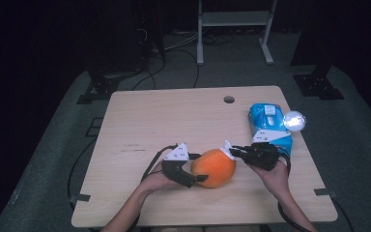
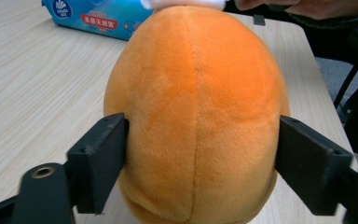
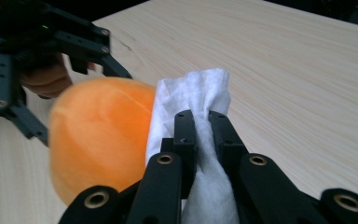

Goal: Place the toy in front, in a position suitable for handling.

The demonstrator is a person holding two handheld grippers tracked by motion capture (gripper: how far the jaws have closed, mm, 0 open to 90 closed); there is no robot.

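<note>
— Where do we stand?

— We have the orange plush ball (image 1: 214, 167) on the tabletop (image 1: 145, 121), near our edge. Our left gripper (image 2: 200, 154) brackets it, fingers (image 2: 98, 161) touching its sides — whether they press we cannot tell. Our right gripper (image 3: 203, 122) is clenched on a white wipe (image 3: 193, 93) laid against the ball's far side.

— How do we wipe well?

— We should steady the plush from the left and drag the wipe in short strokes, lightly, so it doesn't roll.

— Anything in the way?

— The blue tissue pack (image 1: 269, 124) sits just behind our right hand (image 1: 275, 176) — we should mind our elbow room there.
</note>
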